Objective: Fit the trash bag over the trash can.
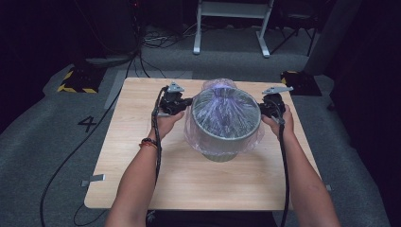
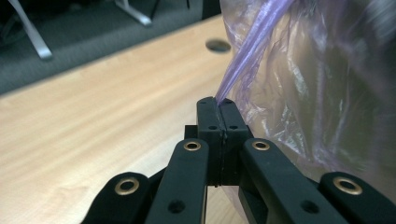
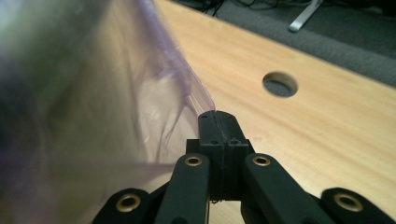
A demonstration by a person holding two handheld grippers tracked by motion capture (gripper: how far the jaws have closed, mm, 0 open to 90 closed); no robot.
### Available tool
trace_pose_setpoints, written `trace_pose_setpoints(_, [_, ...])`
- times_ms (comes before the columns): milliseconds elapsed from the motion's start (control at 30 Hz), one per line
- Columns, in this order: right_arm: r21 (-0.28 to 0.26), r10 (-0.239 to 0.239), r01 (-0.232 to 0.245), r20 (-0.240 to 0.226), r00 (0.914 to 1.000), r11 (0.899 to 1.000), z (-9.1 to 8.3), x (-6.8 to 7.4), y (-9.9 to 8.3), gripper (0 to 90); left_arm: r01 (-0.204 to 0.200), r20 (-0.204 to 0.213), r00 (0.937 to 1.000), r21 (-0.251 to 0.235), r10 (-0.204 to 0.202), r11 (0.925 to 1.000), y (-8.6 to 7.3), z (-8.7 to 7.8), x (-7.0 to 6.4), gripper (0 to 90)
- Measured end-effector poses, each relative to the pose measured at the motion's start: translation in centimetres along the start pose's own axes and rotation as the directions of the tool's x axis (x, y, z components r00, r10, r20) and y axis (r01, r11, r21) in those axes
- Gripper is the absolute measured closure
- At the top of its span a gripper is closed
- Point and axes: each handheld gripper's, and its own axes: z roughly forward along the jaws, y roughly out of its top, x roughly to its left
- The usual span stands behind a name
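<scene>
A grey round bin (image 1: 226, 142) stands in the middle of the wooden table (image 1: 142, 156), lined with a thin clear purple-tinted plastic bag (image 1: 224, 111) that drapes over its rim. My left gripper (image 1: 188, 101) is at the bin's left rim, jaws pressed together on a stretched fold of the bag (image 2: 243, 65). My right gripper (image 1: 261, 107) is at the right rim, shut on the bag's edge (image 3: 187, 88) as well. In both gripper views the film runs straight into the closed fingertips (image 2: 215, 101) (image 3: 215, 114).
A round cable hole (image 3: 280, 84) lies in the tabletop beyond the right gripper, and another hole (image 2: 218, 45) beyond the left. White desk legs (image 1: 196, 33) and cables sit on the grey carpet behind the table. A yellow-black block (image 1: 75, 80) lies at far left.
</scene>
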Motion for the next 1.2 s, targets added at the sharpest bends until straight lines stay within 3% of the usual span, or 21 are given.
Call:
trace_pose_setpoints(133, [0.017, 0.008, -0.008, -0.007, 0.9999, 1.000, 0.4, 0.0, -1.2, 90.0, -0.002, 0.003, 1.0000, 0.043, 0.001, 0.9991, -0.9, 0.8, -0.1, 88.8])
trace_pose_setpoints(233, [0.000, 0.024, -0.024, -0.022, 0.9995, 1.000, -0.1, -0.2, -2.0, 90.0, 0.011, 0.023, 0.9997, 0.031, -0.011, 0.9995, -2.1, 0.4, 0.0, 86.3])
trace_pose_setpoints(333, [-0.013, 0.014, -0.014, -0.018, 0.9997, 1.000, -0.8, -0.1, -2.9, 90.0, -0.008, 0.022, 0.9997, 0.030, 0.007, 0.9995, -3.2, -0.6, -0.2, 83.6])
trace_pose_setpoints(467, [-0.051, -0.017, 0.016, -0.007, 0.9998, 0.999, -2.1, 0.2, -3.8, 73.1, -0.002, -0.004, 1.0000, -0.018, 0.002, 0.9998, -4.1, -2.6, -0.3, 63.2])
trace_pose_setpoints(533, [-0.073, -0.041, 0.042, 0.010, 0.9991, 0.996, -2.9, 0.2, -4.2, 62.1, 0.009, -0.018, 0.9998, -0.048, -0.009, 0.9988, -4.4, -4.0, -0.4, 48.8])
trace_pose_setpoints(633, [-0.087, -0.036, 0.038, 0.030, 0.9989, 0.995, -4.1, 0.1, -4.6, 50.5, 0.006, -0.029, 0.9996, -0.089, -0.008, 0.9961, -4.9, -6.0, -0.4, 33.7])
trace_pose_setpoints(767, [-0.082, -0.051, 0.056, 0.061, 0.9968, 0.995, -5.7, -0.3, -5.3, 41.3, -0.052, -0.039, 0.9981, -0.128, 0.048, 0.9904, -5.6, -8.8, -0.4, 24.1])
trace_pose_setpoints(867, [-0.088, -0.060, 0.066, 0.074, 0.9955, 0.994, -6.9, -0.6, -6.0, 38.1, -0.101, -0.024, 0.9949, -0.119, 0.098, 0.9878, -6.2, -10.0, -1.0, 21.2])
trace_pose_setpoints(900, [-0.090, -0.063, 0.070, 0.077, 0.9950, 0.993, -7.2, -0.7, -6.1, 37.6, -0.141, -0.029, 0.9899, -0.109, 0.139, 0.9840, -6.5, -10.3, -1.6, 21.1])
trace_pose_setpoints(933, [-0.099, -0.063, 0.072, 0.087, 0.9942, 0.993, -7.6, -0.7, -6.3, 36.3, -0.153, -0.012, 0.9882, -0.106, 0.153, 0.9825, -6.7, -10.4, -2.0, 21.1])
trace_pose_setpoints(1000, [-0.111, -0.071, 0.079, 0.076, 0.9946, 0.991, -8.3, -0.8, -6.7, 35.8, -0.202, 0.032, 0.9782, -0.086, 0.205, 0.9757, -7.3, -10.5, -3.2, 20.7])
trace_pose_setpoints(1100, [-0.102, -0.095, 0.106, 0.113, 0.9891, 0.989, -9.1, -1.0, -7.4, 34.3, -0.274, 0.083, 0.9571, -0.054, 0.278, 0.9603, -7.9, -10.0, -4.9, 19.4])
trace_pose_setpoints(1133, [-0.103, -0.088, 0.100, 0.117, 0.9892, 0.990, -9.3, -1.2, -7.5, 33.8, -0.296, 0.114, 0.9471, -0.051, 0.300, 0.9537, -8.0, -9.8, -5.6, 18.5])
trace_pose_setpoints(1200, [-0.117, -0.057, 0.070, 0.112, 0.9920, 0.991, -9.7, -1.8, -7.8, 32.8, -0.329, 0.137, 0.9331, -0.045, 0.332, 0.9432, -8.1, -9.2, -6.7, 17.9])
